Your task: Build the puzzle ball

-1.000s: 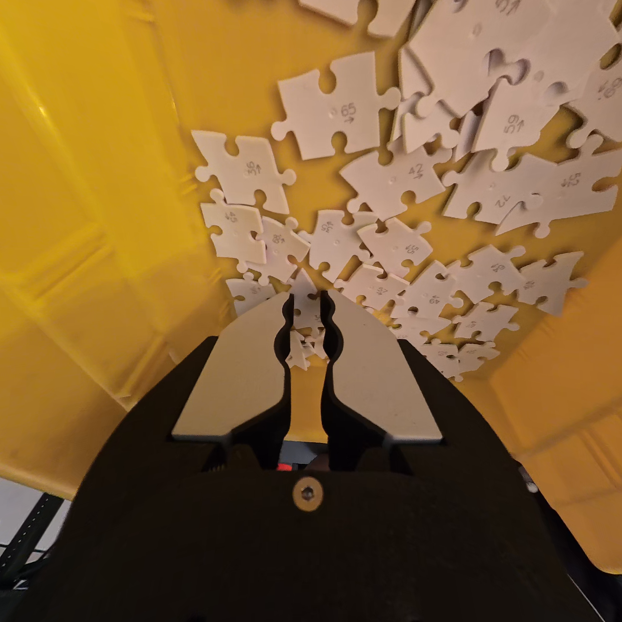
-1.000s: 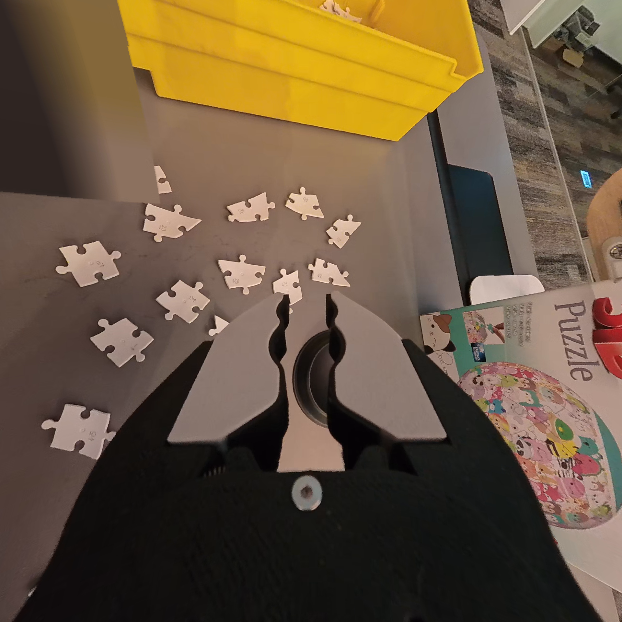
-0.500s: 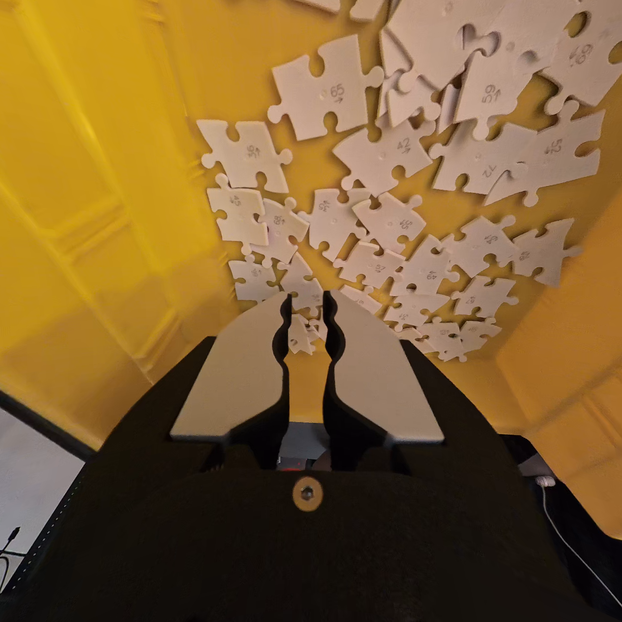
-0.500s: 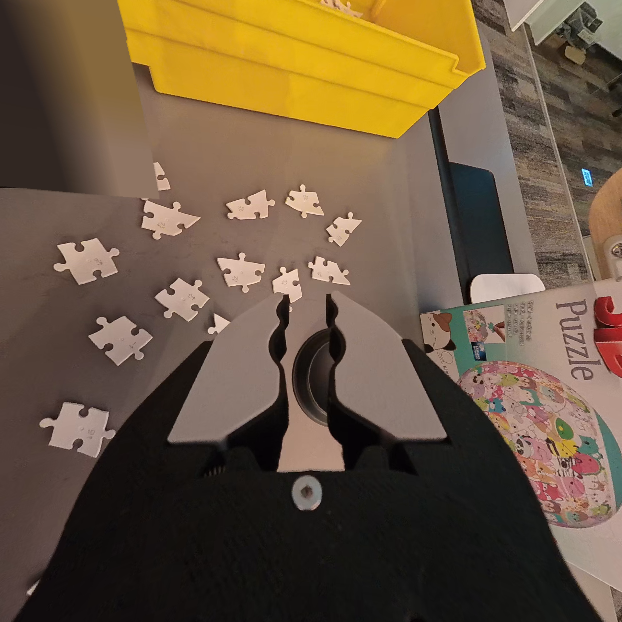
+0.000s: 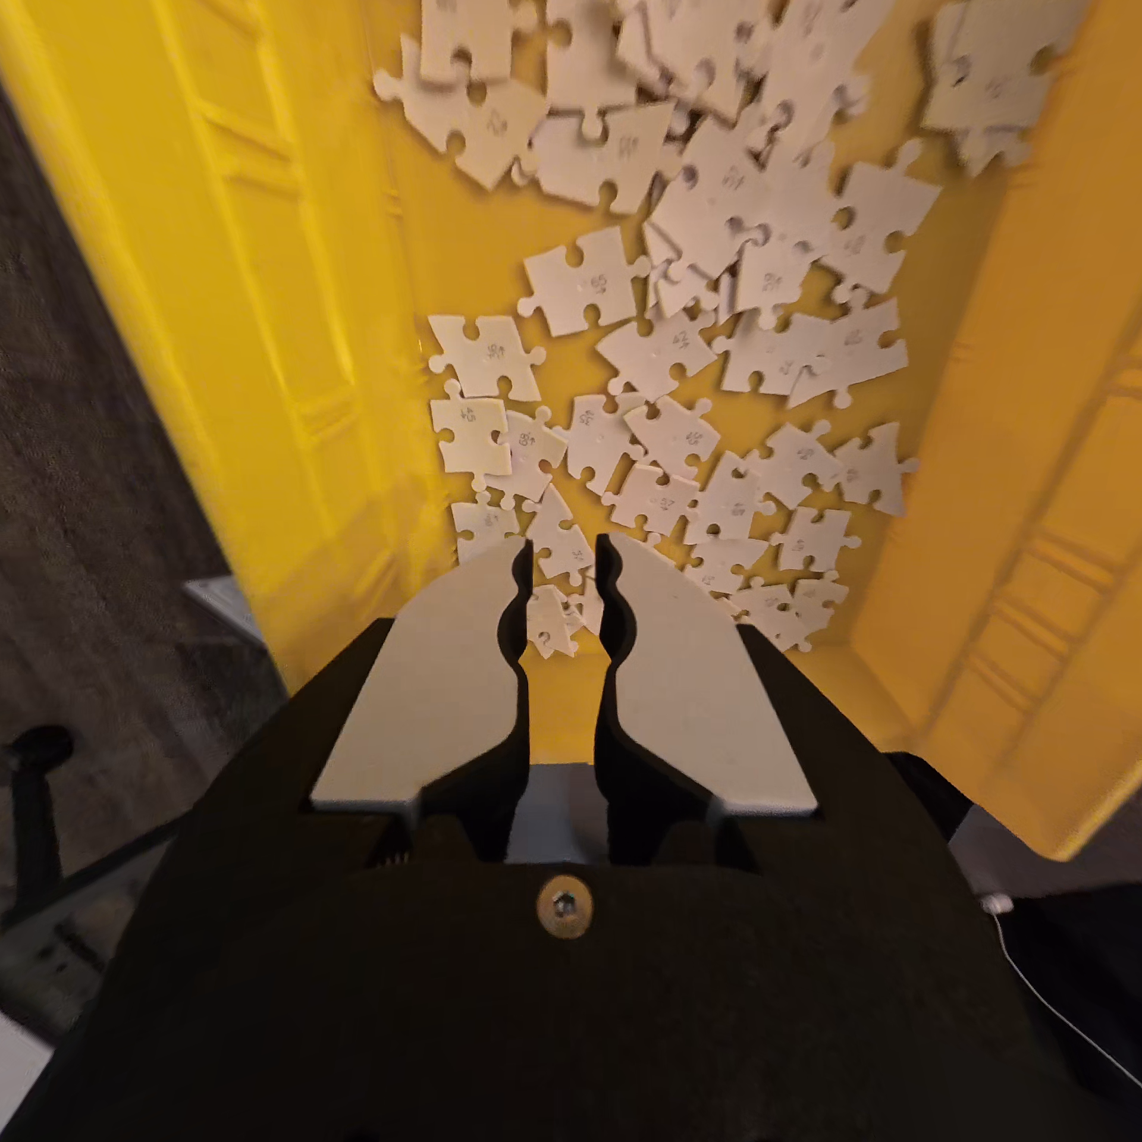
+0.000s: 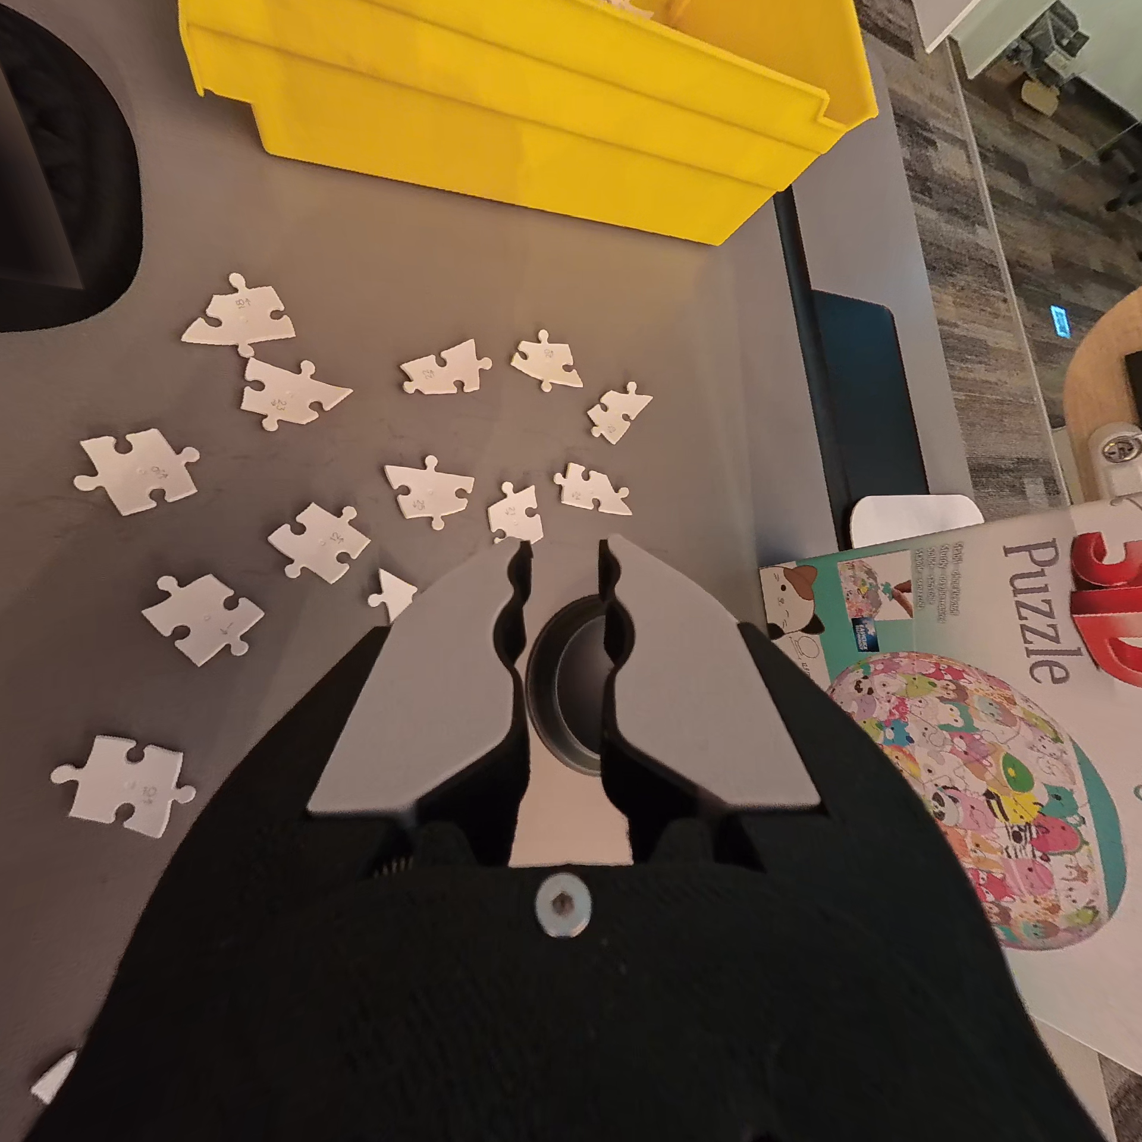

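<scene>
White puzzle pieces [image 5: 655,352] lie blank-side up, heaped and overlapping, on the floor of the yellow bin [image 5: 259,309]. More pieces [image 6: 426,494] lie scattered singly, flat and apart, on the grey table [image 6: 432,259] near the bin.

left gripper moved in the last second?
Yes. The left gripper has pulled back from the puzzle pieces: against the yellow bin they now look smaller and farther off, and floor shows at left. Jaws open, empty.
</scene>
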{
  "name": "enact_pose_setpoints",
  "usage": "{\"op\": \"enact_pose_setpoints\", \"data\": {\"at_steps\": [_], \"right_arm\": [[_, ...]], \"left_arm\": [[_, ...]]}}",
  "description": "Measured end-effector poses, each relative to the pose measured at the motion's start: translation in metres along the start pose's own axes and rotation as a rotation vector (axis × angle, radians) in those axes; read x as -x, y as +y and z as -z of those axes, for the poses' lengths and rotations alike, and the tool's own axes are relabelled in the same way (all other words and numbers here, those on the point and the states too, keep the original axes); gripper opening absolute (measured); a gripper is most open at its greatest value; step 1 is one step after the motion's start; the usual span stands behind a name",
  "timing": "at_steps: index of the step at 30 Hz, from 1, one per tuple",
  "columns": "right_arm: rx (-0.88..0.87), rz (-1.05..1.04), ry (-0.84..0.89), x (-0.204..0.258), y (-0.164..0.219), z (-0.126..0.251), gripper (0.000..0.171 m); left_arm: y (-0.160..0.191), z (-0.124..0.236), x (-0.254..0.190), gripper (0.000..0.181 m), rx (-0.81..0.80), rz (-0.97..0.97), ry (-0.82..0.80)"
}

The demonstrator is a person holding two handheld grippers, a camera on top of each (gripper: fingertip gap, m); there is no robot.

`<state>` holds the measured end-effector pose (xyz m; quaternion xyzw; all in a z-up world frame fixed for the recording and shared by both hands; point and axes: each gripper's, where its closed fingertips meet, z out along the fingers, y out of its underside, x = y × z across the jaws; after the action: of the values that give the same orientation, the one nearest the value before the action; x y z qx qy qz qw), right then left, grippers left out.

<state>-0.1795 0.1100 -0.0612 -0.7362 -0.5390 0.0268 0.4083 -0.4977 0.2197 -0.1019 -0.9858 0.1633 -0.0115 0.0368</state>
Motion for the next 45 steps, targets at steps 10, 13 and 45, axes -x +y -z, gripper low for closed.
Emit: {"op": "enact_pose_setpoints", "data": {"at_steps": [10,13,45], "right_arm": [[-0.002,-0.006,0.042,-0.011,0.003,0.006,0.022],[-0.002,-0.008,0.061,-0.016,0.005,0.008,0.022],[0.046,-0.034,0.15,-0.042,0.026,0.021,0.022]], "left_arm": [[-0.057,0.1,0.014,0.017,-0.617,-0.02,-0.032],[-0.075,0.129,0.016,0.024,-0.822,0.002,0.026],[-0.092,0.155,-0.066,0.051,-1.358,-0.634,-0.066]]}}
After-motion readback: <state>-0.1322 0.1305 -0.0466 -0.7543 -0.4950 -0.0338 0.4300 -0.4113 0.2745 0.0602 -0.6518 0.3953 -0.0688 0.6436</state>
